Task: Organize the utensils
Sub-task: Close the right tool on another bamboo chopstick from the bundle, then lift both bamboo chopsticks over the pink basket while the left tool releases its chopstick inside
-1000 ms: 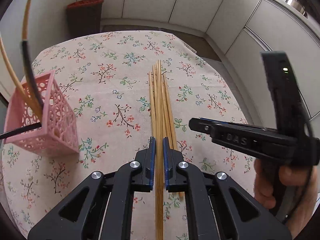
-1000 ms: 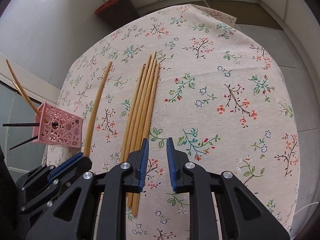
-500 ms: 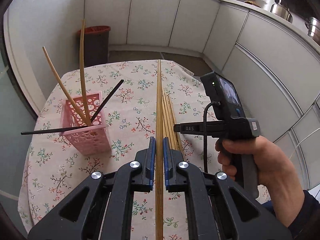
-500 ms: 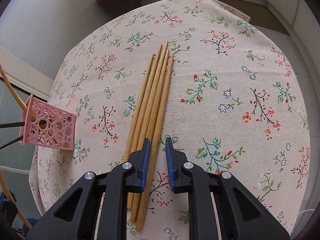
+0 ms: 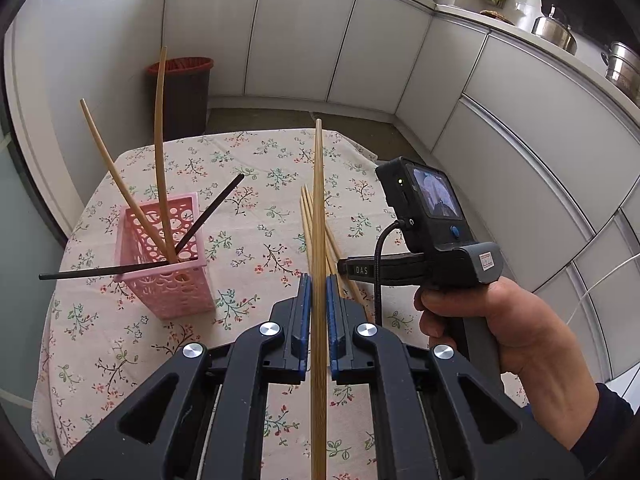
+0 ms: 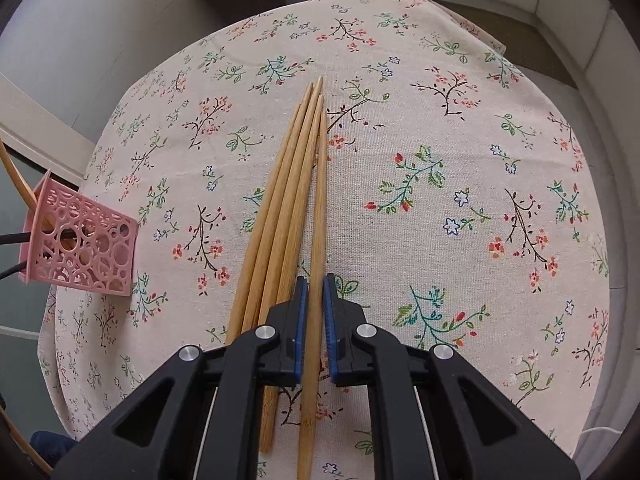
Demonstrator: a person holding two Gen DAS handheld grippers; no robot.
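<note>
Overhead, left gripper [image 5: 318, 304]: its blue-padded jaws are pinched on one long bamboo chopstick [image 5: 318, 208], raised off the table and pointing forward, clear of the cloth.
Right gripper [image 6: 315, 312]: low over the pile, jaws narrowed around the rightmost loose bamboo chopstick [image 6: 319, 216]; whether the pads actually press on it cannot be told. In the left wrist view the same tool [image 5: 436, 264] shows from the side, gripped by the person's right hand [image 5: 492, 336].
Loose chopsticks: four remaining bamboo chopsticks [image 6: 280, 208] lie side by side on the cloth, tips fanned toward the far edge, just left of the one between the right jaws.
Holder: a pink perforated plastic basket [image 5: 168, 264] stands upright on the left part of the table, well apart from the pile.
Holder contents: two pale bamboo chopsticks [image 5: 158, 148] lean out upward; two thin black chopsticks [image 5: 212, 212] slant out, one of them nearly level to the left.
Surface: a round table under a floral-print cloth [image 6: 460, 152].
Background: a dark waste bin with a red rim [image 5: 180, 92] stands on the floor by white cabinet doors [image 5: 304, 36].
</note>
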